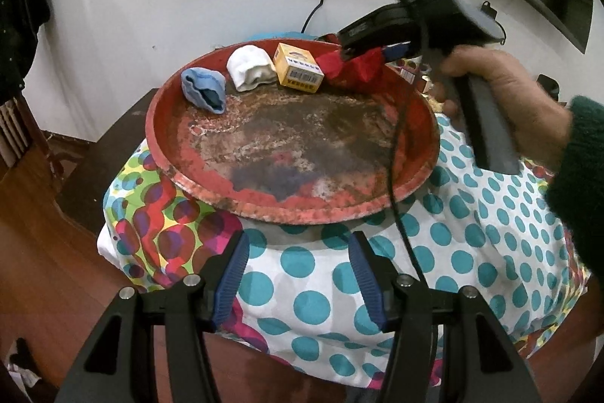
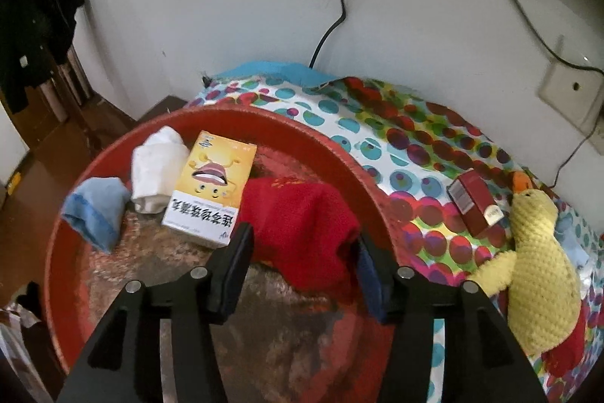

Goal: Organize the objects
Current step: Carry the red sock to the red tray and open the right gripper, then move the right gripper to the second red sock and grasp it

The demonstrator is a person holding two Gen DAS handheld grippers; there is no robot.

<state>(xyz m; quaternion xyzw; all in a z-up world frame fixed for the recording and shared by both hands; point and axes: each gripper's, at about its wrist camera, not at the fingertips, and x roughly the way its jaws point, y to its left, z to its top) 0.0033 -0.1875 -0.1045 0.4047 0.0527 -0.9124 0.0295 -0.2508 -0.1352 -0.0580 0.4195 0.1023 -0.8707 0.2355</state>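
Observation:
A worn round red tray [image 1: 411,176] sits on a polka-dot cloth. Along its far side lie a rolled blue sock [image 1: 204,92], a rolled white sock [image 1: 251,67], a yellow box [image 1: 298,68] and a red sock [image 1: 356,65]. My left gripper [image 1: 298,274] is open and empty, low in front of the tray. My right gripper [image 2: 304,263] is open, its jaws wide on either side of the red sock [image 2: 302,225], which rests in the tray [image 2: 60,214] beside the yellow box [image 2: 211,184]. The white sock [image 2: 156,169] and the blue sock [image 2: 96,210] lie to the left.
A dark red box [image 2: 475,206] and a yellow plush duck [image 2: 536,259] lie on the cloth [image 2: 377,123] right of the tray. Black cables hang down the white wall behind. A dark wooden floor and furniture lie to the left. The cloth [image 1: 472,244] hangs over the table's front.

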